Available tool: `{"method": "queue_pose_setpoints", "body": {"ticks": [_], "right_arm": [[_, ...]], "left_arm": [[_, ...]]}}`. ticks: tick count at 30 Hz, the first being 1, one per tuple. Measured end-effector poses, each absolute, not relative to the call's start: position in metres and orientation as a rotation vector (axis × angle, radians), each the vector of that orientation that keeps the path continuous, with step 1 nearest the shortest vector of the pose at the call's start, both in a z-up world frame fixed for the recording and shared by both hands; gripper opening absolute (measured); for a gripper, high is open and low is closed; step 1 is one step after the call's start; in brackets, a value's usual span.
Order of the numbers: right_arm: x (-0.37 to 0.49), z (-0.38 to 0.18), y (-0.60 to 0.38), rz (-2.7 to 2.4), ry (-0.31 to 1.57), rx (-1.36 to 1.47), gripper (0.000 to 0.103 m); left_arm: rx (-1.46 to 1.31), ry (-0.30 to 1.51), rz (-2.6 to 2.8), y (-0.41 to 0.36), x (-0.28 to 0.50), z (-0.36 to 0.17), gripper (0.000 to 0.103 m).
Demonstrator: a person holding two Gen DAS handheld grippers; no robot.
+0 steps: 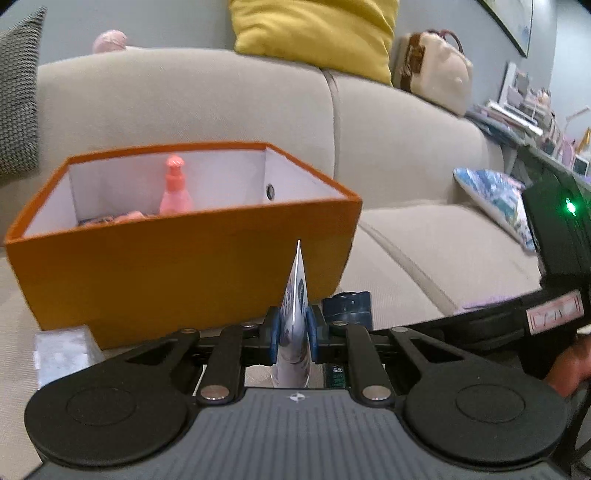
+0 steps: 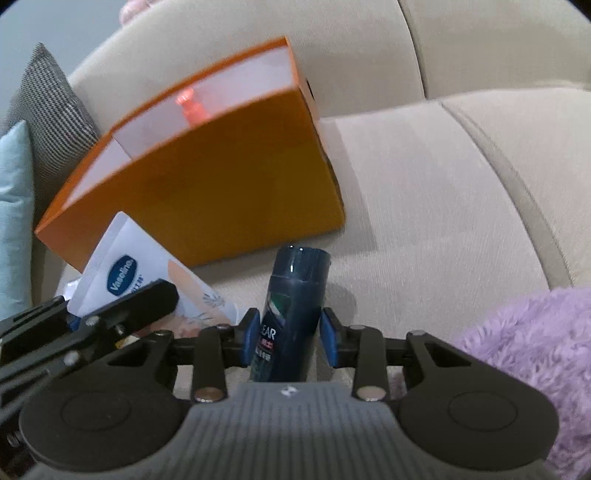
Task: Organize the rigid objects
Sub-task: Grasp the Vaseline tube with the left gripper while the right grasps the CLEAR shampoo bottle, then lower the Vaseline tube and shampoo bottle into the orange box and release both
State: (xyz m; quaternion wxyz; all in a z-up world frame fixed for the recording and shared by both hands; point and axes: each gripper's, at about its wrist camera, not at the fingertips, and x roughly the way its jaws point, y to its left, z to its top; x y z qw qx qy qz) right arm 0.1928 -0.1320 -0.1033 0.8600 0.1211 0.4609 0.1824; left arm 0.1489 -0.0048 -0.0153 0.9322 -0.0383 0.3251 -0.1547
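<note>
I note a beige fabric sofa (image 1: 406, 177) against a grey-blue wall (image 1: 147, 18). A yellow cushion (image 1: 317, 33) and a cream handbag (image 1: 432, 70) sit on its backrest; a grey knitted cushion (image 1: 18, 96) stands at the left. A cluttered shelf (image 1: 524, 114) is at the right.

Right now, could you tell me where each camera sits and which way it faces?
Left wrist: on the left gripper, facing the orange box and sofa back; it pinches a white tube; right gripper body and a hand show at right.
Right wrist: on the right gripper, tilted down at the seat, around a dark bottle; left gripper enters at left.
Shared: box, tube, bottle, pink bottle.
</note>
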Motion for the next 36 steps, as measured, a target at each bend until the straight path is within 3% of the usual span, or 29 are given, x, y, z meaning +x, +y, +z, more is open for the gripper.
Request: {"method": "queue_pose_setpoints", "body": {"ticks": [13, 24, 28, 36], "right_arm": [[0.165, -0.030, -0.147, 0.416, 0.672, 0.214, 0.034], [0.201, 0.055, -0.130, 0.525, 0.473, 0.157, 0.034], [0.231, 0.058, -0.111, 0.539, 0.479, 0.092, 0.034], [0.291, 0.022, -0.074, 0.565, 0.682, -0.059, 0.033]], "left_arm": [[-0.199, 0.539, -0.274, 0.023, 0.149, 0.041, 0.017], [-0.229, 0.431, -0.248, 0.050, 0.195, 0.095, 0.017], [-0.223, 0.473, -0.268, 0.053, 0.223, 0.091, 0.017], [-0.222, 0.641, -0.274, 0.049, 0.278, 0.044, 0.017]]}}
